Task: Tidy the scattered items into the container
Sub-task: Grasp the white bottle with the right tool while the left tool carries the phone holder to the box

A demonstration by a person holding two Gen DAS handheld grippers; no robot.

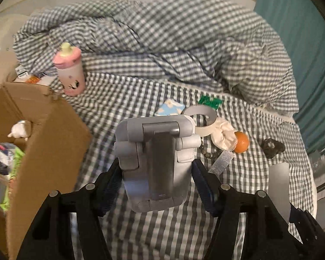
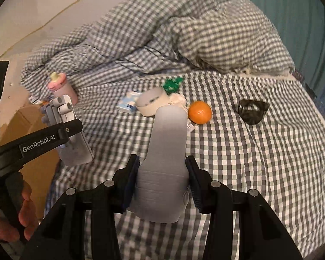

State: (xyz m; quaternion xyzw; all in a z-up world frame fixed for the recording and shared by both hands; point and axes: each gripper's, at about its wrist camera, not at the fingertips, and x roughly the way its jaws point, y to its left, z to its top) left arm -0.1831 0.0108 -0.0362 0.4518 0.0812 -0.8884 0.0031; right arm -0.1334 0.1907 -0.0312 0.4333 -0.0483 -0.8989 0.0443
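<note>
My left gripper (image 1: 156,182) is shut on a grey folding phone stand (image 1: 156,164), held above the checked bed sheet just right of the cardboard box (image 1: 43,143); it also shows in the right wrist view (image 2: 69,134). My right gripper (image 2: 162,177) is shut on a grey curved plastic piece (image 2: 164,158). Loose on the sheet lie an orange (image 2: 199,112), a tape roll (image 2: 150,104), a blue tissue pack (image 2: 127,103), a green item (image 2: 173,84), a black ring-shaped object (image 2: 252,111), a bead bracelet (image 1: 209,152) and a white cloth (image 1: 223,135).
The box holds several items, among them a white toy (image 1: 19,130) and green packaging (image 1: 8,173). A pink bottle (image 1: 70,71) stands behind the box's far corner. A rumpled checked duvet (image 1: 162,43) is heaped at the back. A teal curtain (image 1: 303,54) hangs at right.
</note>
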